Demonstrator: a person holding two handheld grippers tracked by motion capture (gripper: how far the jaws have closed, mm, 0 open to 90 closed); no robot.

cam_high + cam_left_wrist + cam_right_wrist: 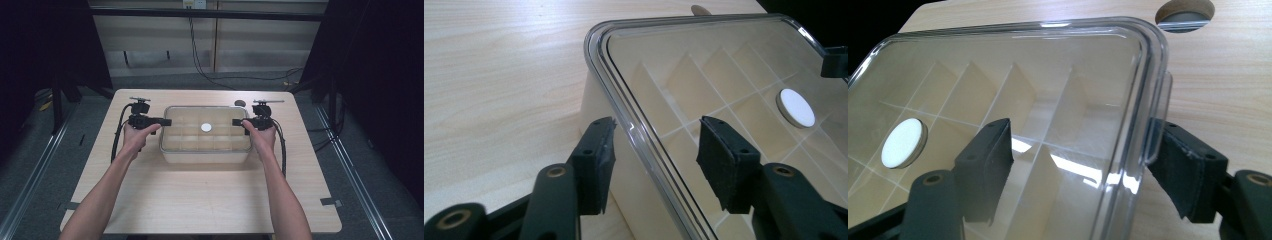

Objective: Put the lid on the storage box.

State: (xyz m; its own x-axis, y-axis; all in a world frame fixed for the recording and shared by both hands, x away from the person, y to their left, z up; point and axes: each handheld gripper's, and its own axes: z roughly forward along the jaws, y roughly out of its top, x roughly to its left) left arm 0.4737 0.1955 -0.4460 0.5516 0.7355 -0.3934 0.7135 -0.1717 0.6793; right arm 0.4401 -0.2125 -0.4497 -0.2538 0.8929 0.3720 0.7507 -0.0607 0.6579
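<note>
Nearest, both forearms reach in to a divided box [205,150] at mid-table, closed by a clear lid [190,112]. Either side, the left gripper [654,150] straddles the lid's left edge with jaws apart, pads clear of it, while the right gripper [1083,165] likewise brackets the right edge, spread wide, whether touching I cannot tell. Beyond, a white disc [206,127] sits on the lid's centre, a round hole [240,103] farther back in the table [200,200].

Your high view is dim and soft, its edges falling into black around the lit tabletop [200,200], with faint shadows under the forearms. In your gripper views the light is brighter, white glare streaks the clear lid [1088,172] (the nearest jaws blur)
</note>
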